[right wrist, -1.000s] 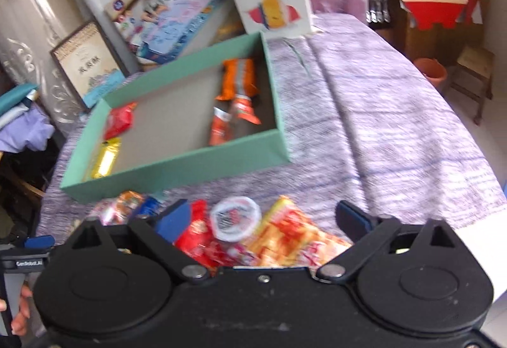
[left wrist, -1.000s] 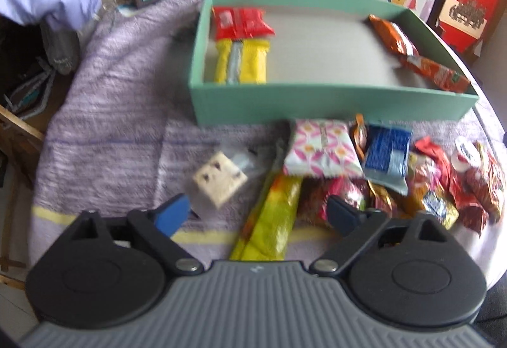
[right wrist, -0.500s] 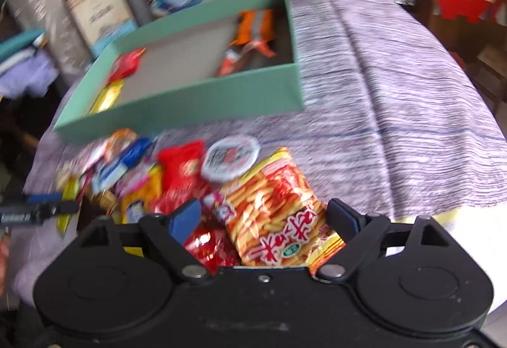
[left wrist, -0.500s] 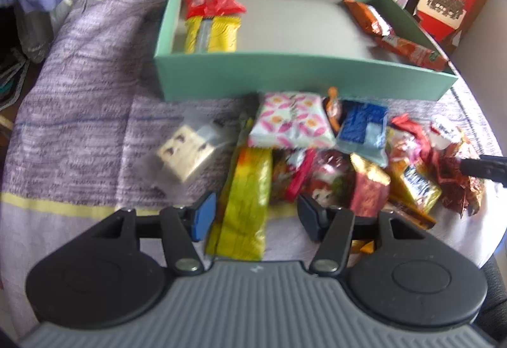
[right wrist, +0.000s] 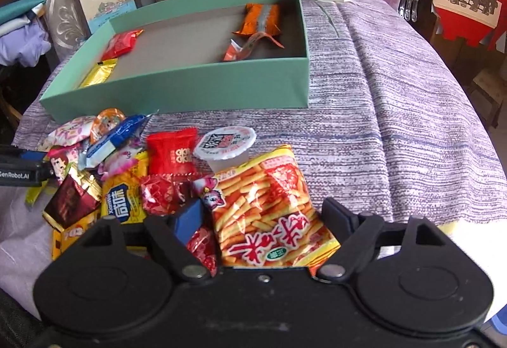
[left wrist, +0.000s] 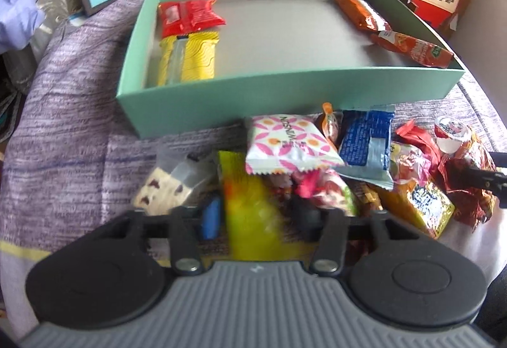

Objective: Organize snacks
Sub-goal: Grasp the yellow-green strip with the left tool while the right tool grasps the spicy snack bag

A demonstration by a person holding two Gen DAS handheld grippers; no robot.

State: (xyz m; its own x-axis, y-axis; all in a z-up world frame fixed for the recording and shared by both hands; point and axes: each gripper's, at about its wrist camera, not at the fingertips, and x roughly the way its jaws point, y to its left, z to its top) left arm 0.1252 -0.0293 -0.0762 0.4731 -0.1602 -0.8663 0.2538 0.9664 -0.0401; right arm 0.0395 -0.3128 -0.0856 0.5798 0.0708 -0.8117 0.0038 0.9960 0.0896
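The green box sits on the purple cloth. Inside the green box, a red packet and a yellow packet lie by its left wall, and two orange packets lie by its right wall.

A pile of snacks lies on the purple cloth just in front of the green box. The left gripper is down at the left part of the pile. Its jaws have just been closing, with a long yellow-green packet between them. The picture is too blurry there to tell if the fingers squeeze it.

The right gripper is at the right part of the pile. Its jaws have been closing too, but they stand apart, with the orange fries bag between them and not squeezed. A small white cup sits just behind the orange fries bag, toward the green box.
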